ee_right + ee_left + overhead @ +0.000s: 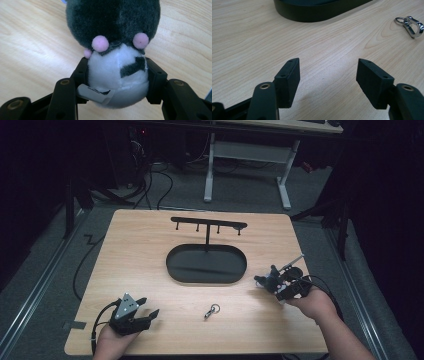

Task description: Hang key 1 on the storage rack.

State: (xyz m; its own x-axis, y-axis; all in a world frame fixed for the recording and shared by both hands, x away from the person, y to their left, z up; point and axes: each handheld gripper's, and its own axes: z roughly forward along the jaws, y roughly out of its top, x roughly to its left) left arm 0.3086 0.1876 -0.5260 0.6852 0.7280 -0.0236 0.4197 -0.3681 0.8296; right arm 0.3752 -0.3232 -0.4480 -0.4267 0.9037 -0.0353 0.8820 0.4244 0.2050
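Beside the stand's tray (black), a keyring.

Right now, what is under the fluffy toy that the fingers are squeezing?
Under the plush toy lies the light wooden table, seen all around it. The right gripper clamps its white belly. The wood directly below it is covered by the toy and the fingers.

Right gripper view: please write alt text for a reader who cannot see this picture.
The right claw squeezes a small dark grey and white plush toy with pink pompoms between its two black jaws, over a light wooden table. A white fabric label hangs from the toy's white part, near one jaw.
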